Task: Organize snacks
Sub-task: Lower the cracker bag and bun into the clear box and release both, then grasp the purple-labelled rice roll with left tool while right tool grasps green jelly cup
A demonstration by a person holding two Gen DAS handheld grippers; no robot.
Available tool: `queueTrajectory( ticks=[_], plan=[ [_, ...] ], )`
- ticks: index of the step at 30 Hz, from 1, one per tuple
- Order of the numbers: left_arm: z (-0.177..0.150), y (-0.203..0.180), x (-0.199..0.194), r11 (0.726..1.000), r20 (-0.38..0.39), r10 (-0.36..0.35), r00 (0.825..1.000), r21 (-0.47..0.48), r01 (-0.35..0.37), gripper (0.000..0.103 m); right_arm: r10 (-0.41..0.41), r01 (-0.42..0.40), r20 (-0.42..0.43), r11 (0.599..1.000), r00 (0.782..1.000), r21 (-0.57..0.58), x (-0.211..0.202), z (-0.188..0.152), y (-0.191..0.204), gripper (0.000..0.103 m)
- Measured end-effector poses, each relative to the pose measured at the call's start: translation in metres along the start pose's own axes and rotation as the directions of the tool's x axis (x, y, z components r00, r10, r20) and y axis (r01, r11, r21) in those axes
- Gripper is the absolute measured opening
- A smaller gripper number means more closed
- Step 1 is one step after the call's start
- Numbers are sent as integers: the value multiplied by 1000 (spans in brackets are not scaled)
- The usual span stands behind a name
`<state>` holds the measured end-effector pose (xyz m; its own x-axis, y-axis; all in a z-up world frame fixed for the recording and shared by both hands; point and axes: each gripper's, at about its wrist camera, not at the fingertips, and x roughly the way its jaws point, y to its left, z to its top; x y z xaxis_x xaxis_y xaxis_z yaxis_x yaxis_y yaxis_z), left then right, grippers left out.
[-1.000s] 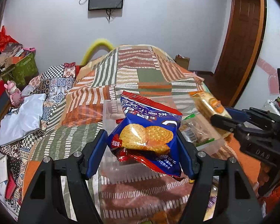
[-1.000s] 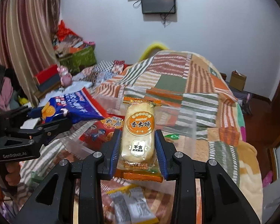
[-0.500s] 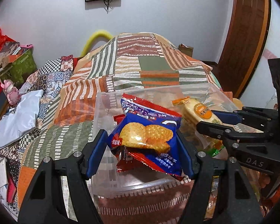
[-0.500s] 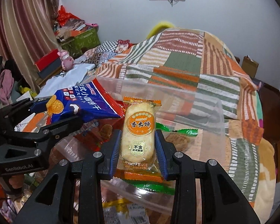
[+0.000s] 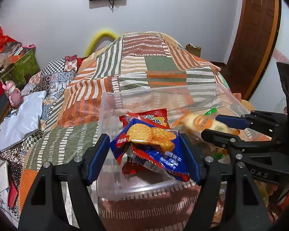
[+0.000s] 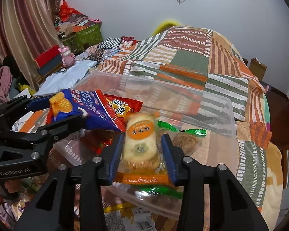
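A clear plastic bin (image 5: pixel 113 104) (image 6: pixel 217 105) stands on the bed. My left gripper (image 5: pixel 144 150) has opened; the blue cracker bag (image 5: pixel 152 144) tips loosely between its fingers over the bin, also in the right wrist view (image 6: pixel 90 111). My right gripper (image 6: pixel 142 150) has opened too; the orange rice-cracker pack (image 6: pixel 140 144) is blurred and slipping between the fingers, also in the left wrist view (image 5: pixel 200 123). A red snack pack (image 5: pixel 152 117) (image 6: pixel 123 105) and green-wrapped packs (image 6: pixel 185 132) lie in the bin.
A striped patchwork quilt (image 5: pixel 154 63) covers the bed. More snack packets (image 6: pixel 117 213) lie in front of the bin. Clutter, boxes and a pink toy (image 5: pixel 11 92) sit at the left. A wooden door (image 5: pixel 256 28) stands at the right.
Both grippers moved down over the bin and their jaws widened. The blue bag tilted and sagged; the rice-cracker pack blurred and slipped downward.
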<state>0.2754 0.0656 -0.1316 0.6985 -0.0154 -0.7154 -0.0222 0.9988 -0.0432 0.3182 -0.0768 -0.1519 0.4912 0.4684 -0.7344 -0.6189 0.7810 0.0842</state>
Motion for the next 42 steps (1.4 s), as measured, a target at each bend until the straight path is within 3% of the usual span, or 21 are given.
queueTrajectory(
  ticks=[16,25,35,42],
  plan=[
    [-5,-11,-62,1000,80,-7,997,23,5,73,-22,20,111,1000,994,17,-58,-5,6,48],
    [-24,-20,-103,1000,119,9,993,20,-11,84,-20,16,157,1000,987,27,-96,-27,17,51],
    [-52,-33,-134,1000,129,-1,992,2,1,92,-28,20,190,999,981,44,-127,-57,25,56],
    [-70,-44,-138,999,94,-18,995,-30,21,95,-59,48,188,997,980,63,-134,-78,21,57]
  ],
)
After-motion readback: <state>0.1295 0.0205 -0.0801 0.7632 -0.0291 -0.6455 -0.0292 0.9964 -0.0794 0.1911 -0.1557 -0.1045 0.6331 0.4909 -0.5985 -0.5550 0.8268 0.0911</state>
